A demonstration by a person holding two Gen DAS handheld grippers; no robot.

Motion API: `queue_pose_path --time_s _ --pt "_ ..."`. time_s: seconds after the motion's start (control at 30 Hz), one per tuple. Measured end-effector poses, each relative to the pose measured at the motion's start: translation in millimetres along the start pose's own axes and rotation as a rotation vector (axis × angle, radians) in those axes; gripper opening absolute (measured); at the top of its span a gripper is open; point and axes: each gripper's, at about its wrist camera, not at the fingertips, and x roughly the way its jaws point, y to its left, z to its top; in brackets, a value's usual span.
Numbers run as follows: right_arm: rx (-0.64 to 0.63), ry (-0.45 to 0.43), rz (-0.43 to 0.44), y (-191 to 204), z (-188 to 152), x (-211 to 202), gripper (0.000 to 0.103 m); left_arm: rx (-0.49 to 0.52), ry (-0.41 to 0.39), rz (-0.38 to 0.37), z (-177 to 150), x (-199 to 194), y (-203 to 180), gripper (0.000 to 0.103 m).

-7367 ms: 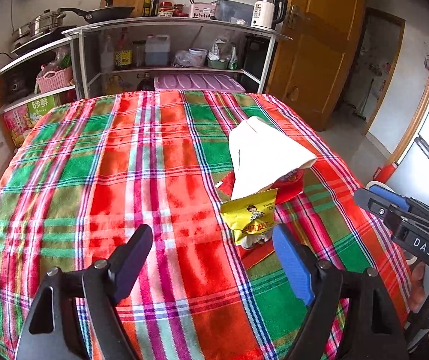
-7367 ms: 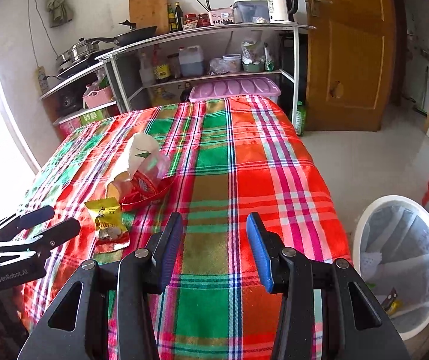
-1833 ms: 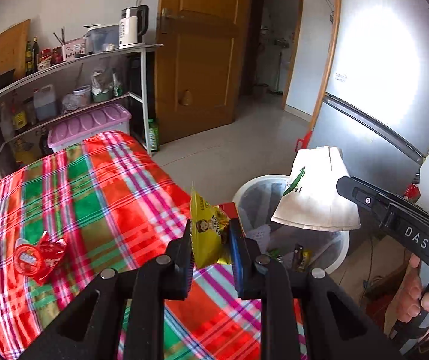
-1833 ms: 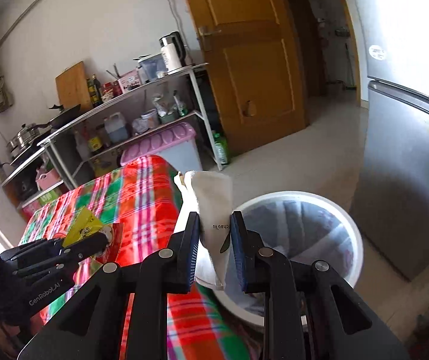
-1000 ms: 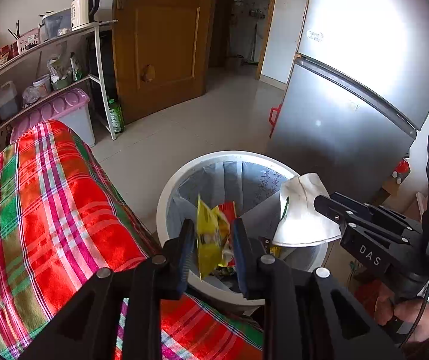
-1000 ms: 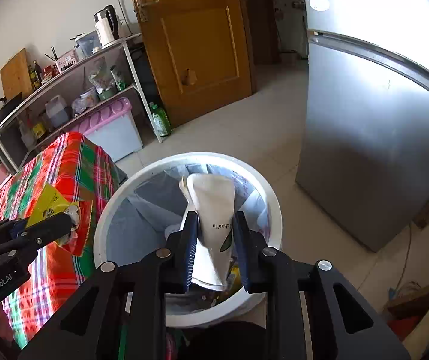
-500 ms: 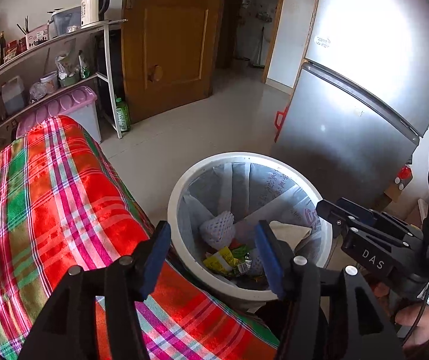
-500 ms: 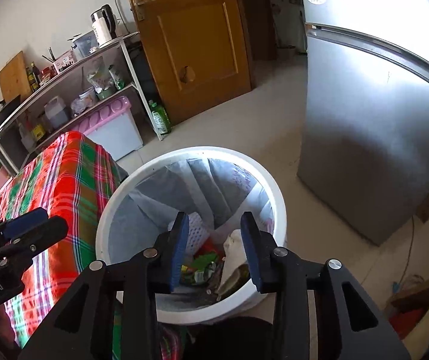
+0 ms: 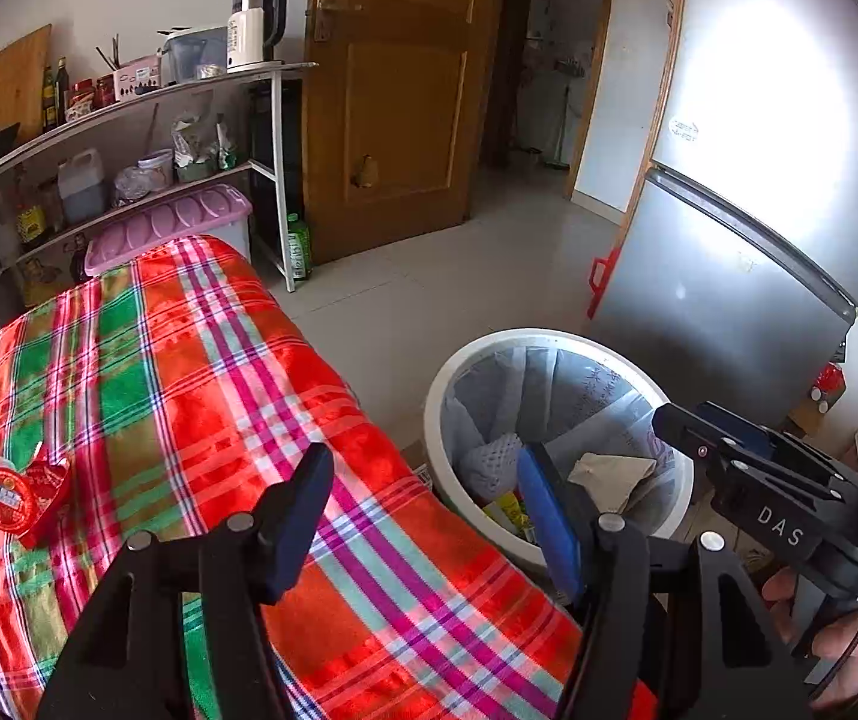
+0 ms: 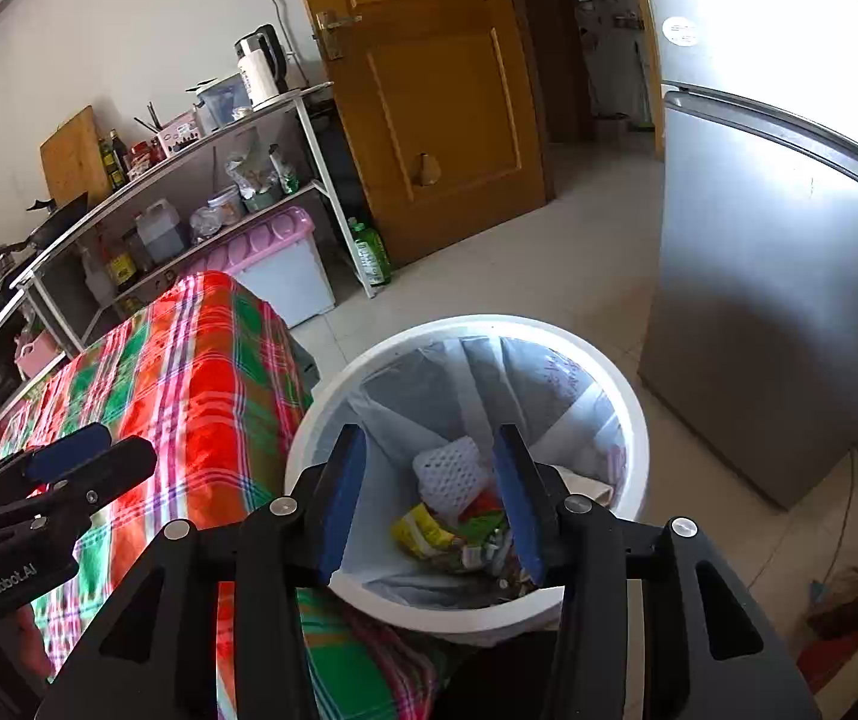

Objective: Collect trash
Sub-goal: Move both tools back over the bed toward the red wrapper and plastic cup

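The left gripper, black-framed with blue pads, points downward at an angle. Its jaws have just been opening, with nothing between them. The right gripper, of the same build, points downward likewise; its jaws have just been opening and hold nothing.

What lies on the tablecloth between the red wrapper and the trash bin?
Nothing: in the left wrist view, the tablecloth is bare between red wrapper and trash bin.

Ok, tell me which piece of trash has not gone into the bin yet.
The red round-lidded snack cup lying on the plaid tablecloth. The yellow wrapper, white foam net and paper bag already lie inside the white bin.
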Motion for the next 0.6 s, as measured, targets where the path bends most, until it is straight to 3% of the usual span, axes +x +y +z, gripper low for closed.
queue_pose_path --time_s 0.23,0.6 --pt "-0.037 -0.010 0.066 35.3 -3.2 -1.1 0.048 -0.050 -0.033 0.036 -10.2 -21.1 29.6 0.067" --pt "-0.115 0.008 0.164 91.3 -6.5 7.8 0.049 -0.155 -0.075 0.175 -25.1 -54.1 105.1 0.070"
